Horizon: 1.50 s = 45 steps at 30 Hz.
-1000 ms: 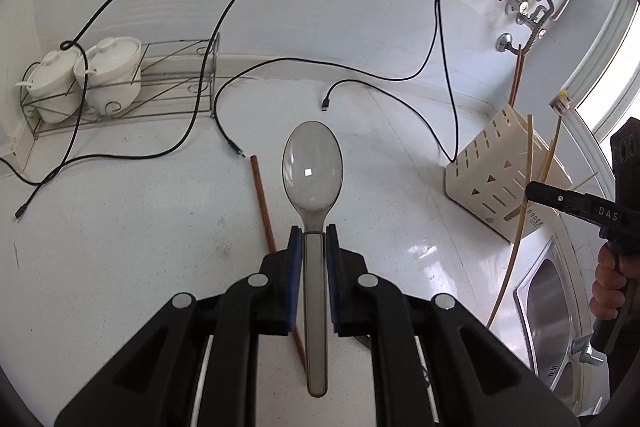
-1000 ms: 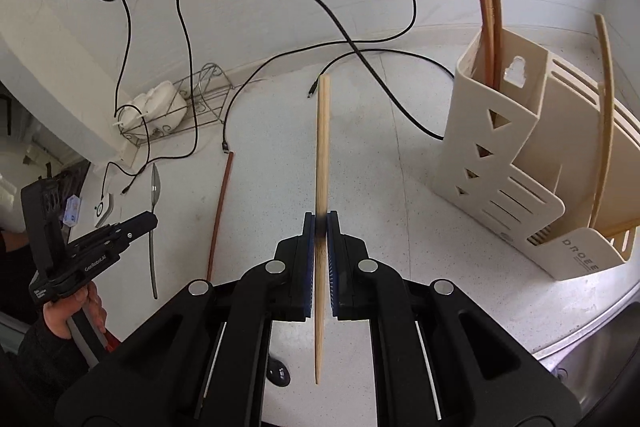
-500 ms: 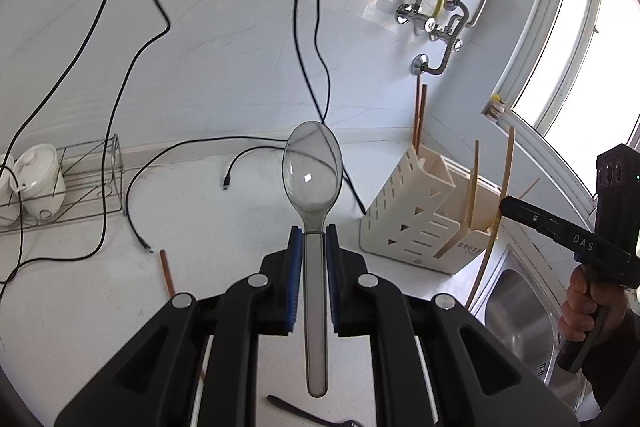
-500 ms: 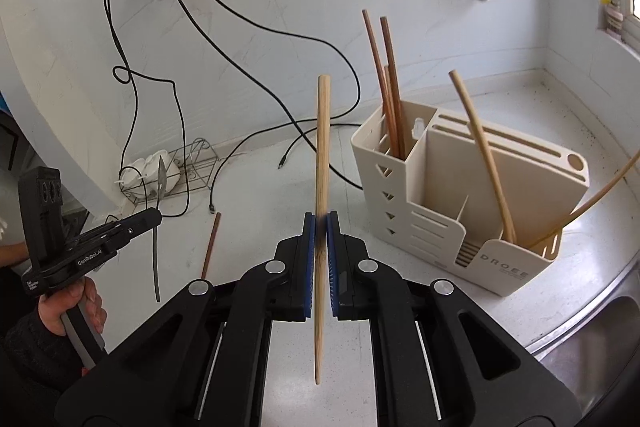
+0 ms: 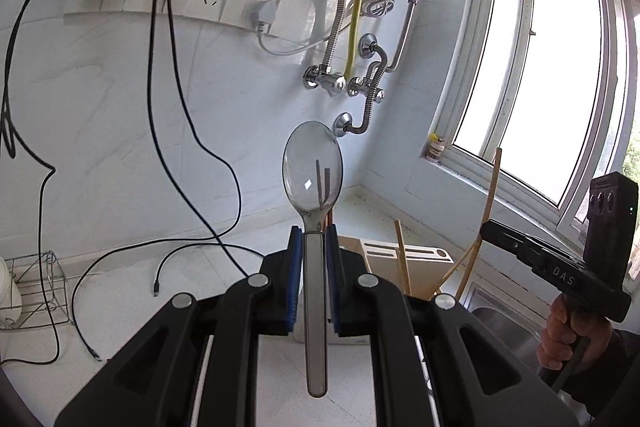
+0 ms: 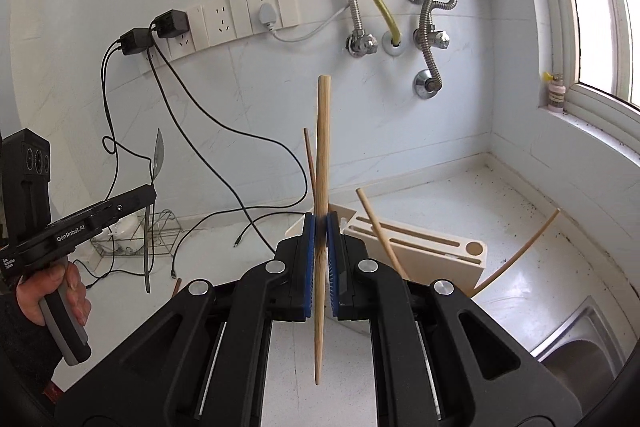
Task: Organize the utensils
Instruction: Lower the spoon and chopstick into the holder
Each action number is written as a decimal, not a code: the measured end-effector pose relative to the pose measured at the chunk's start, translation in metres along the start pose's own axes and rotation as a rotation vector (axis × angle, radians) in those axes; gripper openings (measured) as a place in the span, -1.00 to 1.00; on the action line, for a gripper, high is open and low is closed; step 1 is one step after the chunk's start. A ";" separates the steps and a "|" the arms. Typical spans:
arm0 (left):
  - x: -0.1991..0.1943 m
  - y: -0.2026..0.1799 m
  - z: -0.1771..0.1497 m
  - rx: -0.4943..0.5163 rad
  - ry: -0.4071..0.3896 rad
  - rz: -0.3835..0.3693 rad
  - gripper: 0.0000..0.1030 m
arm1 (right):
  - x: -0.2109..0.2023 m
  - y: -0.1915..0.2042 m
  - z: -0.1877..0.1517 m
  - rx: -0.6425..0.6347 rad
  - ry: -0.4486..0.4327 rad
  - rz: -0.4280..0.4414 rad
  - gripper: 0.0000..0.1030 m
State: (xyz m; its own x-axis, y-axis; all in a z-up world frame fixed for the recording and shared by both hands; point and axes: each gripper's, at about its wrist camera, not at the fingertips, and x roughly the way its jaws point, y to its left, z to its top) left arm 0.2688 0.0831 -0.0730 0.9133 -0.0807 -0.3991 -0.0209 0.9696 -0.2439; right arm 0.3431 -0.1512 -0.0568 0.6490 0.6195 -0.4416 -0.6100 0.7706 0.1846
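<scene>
My left gripper (image 5: 313, 231) is shut on the handle of a steel spoon (image 5: 312, 167), bowl pointing up and away. A pale wooden chopstick (image 6: 322, 147) stands upright in my right gripper (image 6: 321, 223), which is shut on it. The cream utensil holder (image 6: 436, 251) sits on the counter just beyond both grippers, with several chopsticks leaning in it. In the left wrist view the holder (image 5: 384, 251) shows behind the fingers, and the right gripper's body (image 5: 560, 267) is at the right. The left gripper with its spoon (image 6: 158, 155) appears at the left of the right wrist view.
Black cables (image 5: 192, 131) hang from wall sockets onto the white counter (image 5: 120, 307). A wire rack (image 5: 36, 287) holding a white pot stands at the far left. A steel sink (image 6: 580, 351) lies right of the holder. A brown chopstick tip (image 6: 176, 285) lies on the counter.
Both grippers have risen and tilted up, so the wall, pipes and window now fill the views. The utensil holder has come closer, right behind the fingers. Spoon and chopstick stay gripped.
</scene>
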 end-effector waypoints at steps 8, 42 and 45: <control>0.037 -0.019 0.020 0.008 -0.078 -0.135 -0.78 | -0.013 -0.026 0.019 0.005 -0.139 -0.110 -0.89; 0.132 -0.011 -0.002 0.064 -0.191 -0.174 -0.78 | 0.031 -0.073 0.020 0.024 -0.128 -0.297 -0.89; 0.132 -0.011 -0.008 0.071 -0.191 -0.183 -0.77 | 0.034 -0.073 0.017 0.023 -0.117 -0.308 -0.89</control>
State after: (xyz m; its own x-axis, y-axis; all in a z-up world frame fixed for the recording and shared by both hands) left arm 0.3867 0.0598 -0.1303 0.9597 -0.2172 -0.1782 0.1738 0.9573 -0.2309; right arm 0.4169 -0.1839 -0.0706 0.8499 0.3689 -0.3763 -0.3677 0.9267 0.0780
